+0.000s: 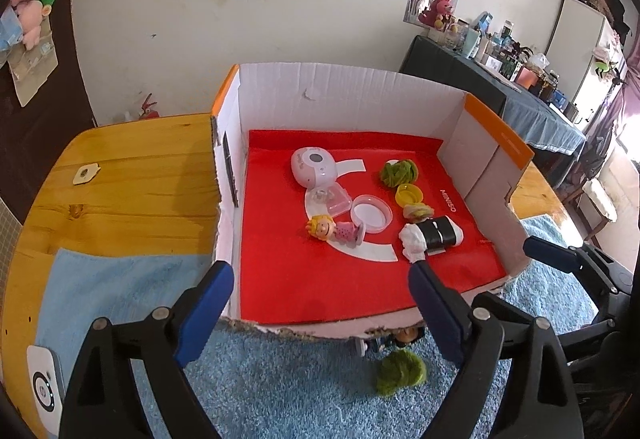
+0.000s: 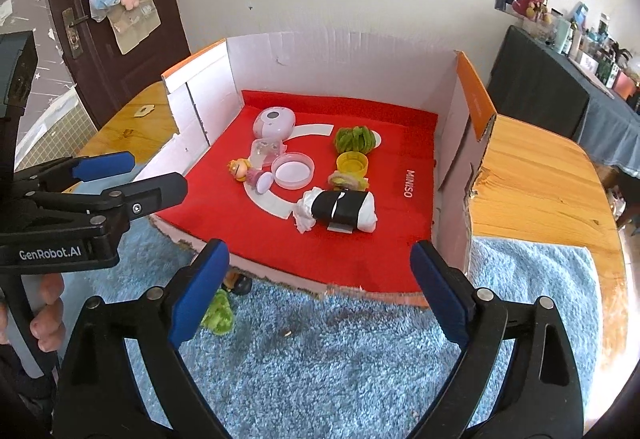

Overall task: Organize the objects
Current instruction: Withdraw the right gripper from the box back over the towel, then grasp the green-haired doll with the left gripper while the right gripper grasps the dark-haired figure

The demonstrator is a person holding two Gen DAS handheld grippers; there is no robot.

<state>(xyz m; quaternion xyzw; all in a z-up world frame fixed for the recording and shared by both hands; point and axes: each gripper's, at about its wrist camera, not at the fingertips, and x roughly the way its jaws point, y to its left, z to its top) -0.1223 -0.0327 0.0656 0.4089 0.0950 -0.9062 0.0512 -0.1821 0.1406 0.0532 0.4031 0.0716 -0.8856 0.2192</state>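
An open-fronted cardboard box [image 1: 340, 99] [image 2: 340, 63] lined with a red mat [image 1: 300, 279] holds a pink round gadget [image 1: 312, 165], a yellow-haired doll [image 1: 332, 231], a clear round dish [image 1: 371, 217], a green tuft [image 1: 400, 171], a yellow cap [image 1: 409, 194] and a black-and-white rolled bundle [image 2: 344, 209]. In front of the box, on the blue towel [image 2: 340, 359], lie another green tuft [image 1: 400, 371] [image 2: 218, 313] and a small figure [image 1: 396, 339] [image 2: 236, 285] half under the box edge. My left gripper [image 1: 320, 303] [image 2: 132, 179] and right gripper [image 2: 320, 291] stand open and empty, just short of the box front.
The box rests on a wooden table [image 1: 120, 179]. A white device [image 1: 44, 391] lies at the table's near left corner and a small tag [image 1: 84, 173] farther back. A hand [image 2: 44, 315] holds the left gripper's handle. A cluttered sideboard [image 1: 520, 71] stands at the right.
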